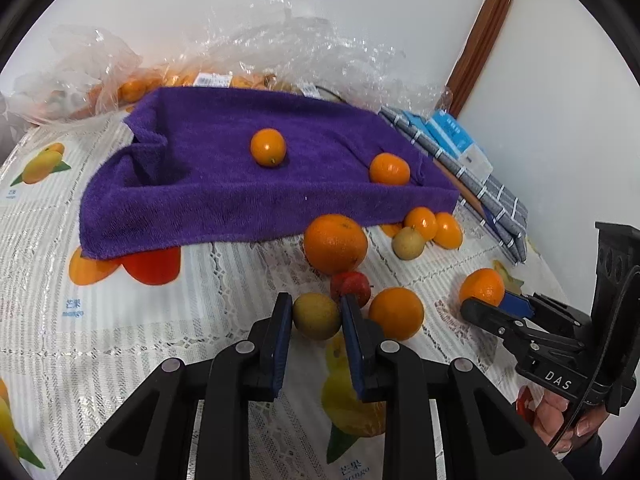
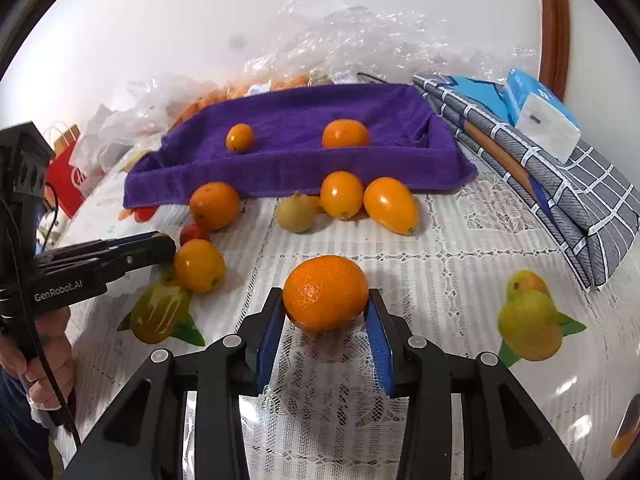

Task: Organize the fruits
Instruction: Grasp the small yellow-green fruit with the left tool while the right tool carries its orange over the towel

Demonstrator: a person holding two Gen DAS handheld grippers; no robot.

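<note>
My left gripper [image 1: 316,312] is shut on a small yellow-green fruit [image 1: 317,316] just above the tablecloth. My right gripper [image 2: 326,300] is shut on a mandarin [image 2: 326,293]; that mandarin also shows in the left wrist view [image 1: 482,287]. A purple towel [image 1: 224,184] lines a shallow tray and holds two small oranges [image 1: 268,147] [image 1: 389,169]. Loose on the cloth lie a large orange [image 1: 335,243], a red fruit [image 1: 352,285], an orange [image 1: 396,313], another yellow-green fruit [image 1: 408,242] and two kumquats [image 1: 434,226].
Clear plastic bags of fruit [image 1: 96,80] pile up behind the towel by the white wall. A folded grey checked cloth [image 2: 560,196] with a blue tissue pack [image 2: 540,112] lies at the right. A red paper bag [image 2: 66,176] stands at the far left.
</note>
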